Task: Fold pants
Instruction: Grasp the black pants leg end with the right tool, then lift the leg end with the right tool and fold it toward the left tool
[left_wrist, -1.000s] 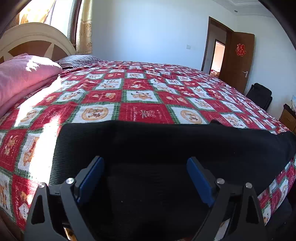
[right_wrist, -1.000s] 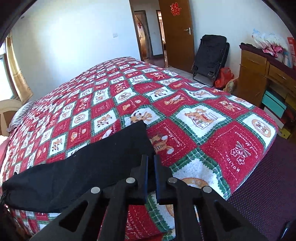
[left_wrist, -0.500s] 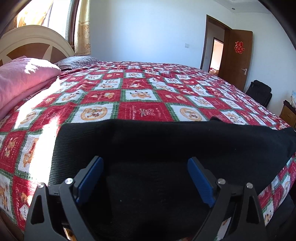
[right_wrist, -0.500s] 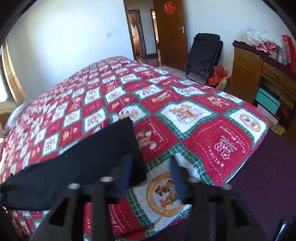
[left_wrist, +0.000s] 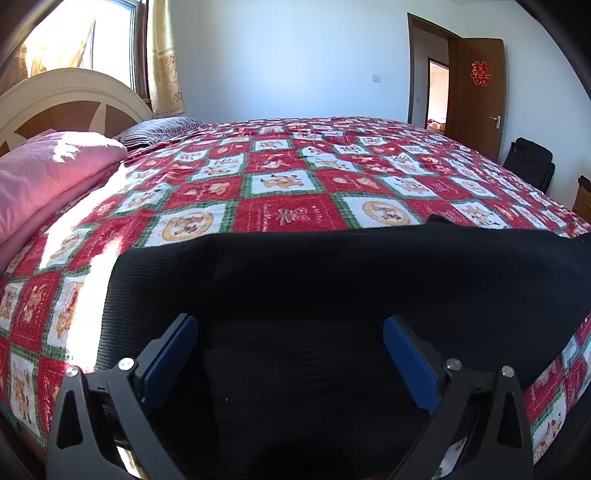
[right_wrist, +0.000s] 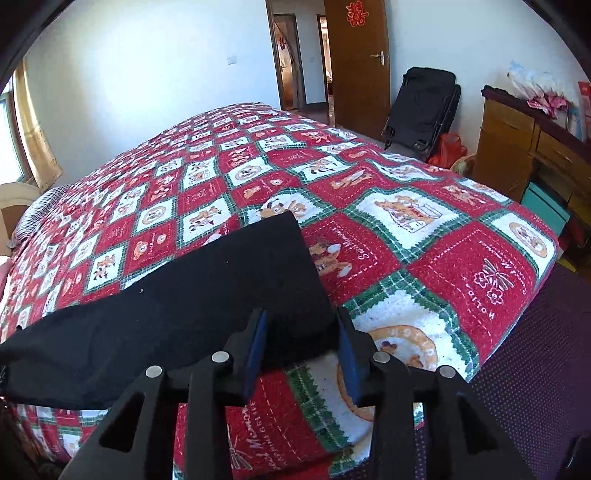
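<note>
- Both pairs of my fingers stand apart with nothing between the blue pads: my left gripper (left_wrist: 290, 341) is spread wide, my right gripper (right_wrist: 301, 341) is parted less.
- My left gripper hangs over the wide end of the black pants (left_wrist: 332, 288), near the bed's near edge; I cannot tell whether its pads (left_wrist: 170, 354) touch the cloth.
- My right gripper sits at the near corner of the pants' narrow end (right_wrist: 184, 302), its pads (right_wrist: 255, 350) on either side of that corner, apart from the fabric as far as I can see.
- The pants lie flat in one long dark strip along the near edge of the bed, on the red, white and green checked bedspread (right_wrist: 424, 236), with the wide end towards the headboard side and the narrow end towards the foot.
- A pink pillow (left_wrist: 40, 177) and a striped pillow (left_wrist: 159, 127) rest at the head of the bed by the cream headboard (left_wrist: 70, 92).
- Past the foot corner stand a wooden dresser (right_wrist: 517, 147), a black folded chair (right_wrist: 424, 107) and a brown door (right_wrist: 356, 62).
</note>
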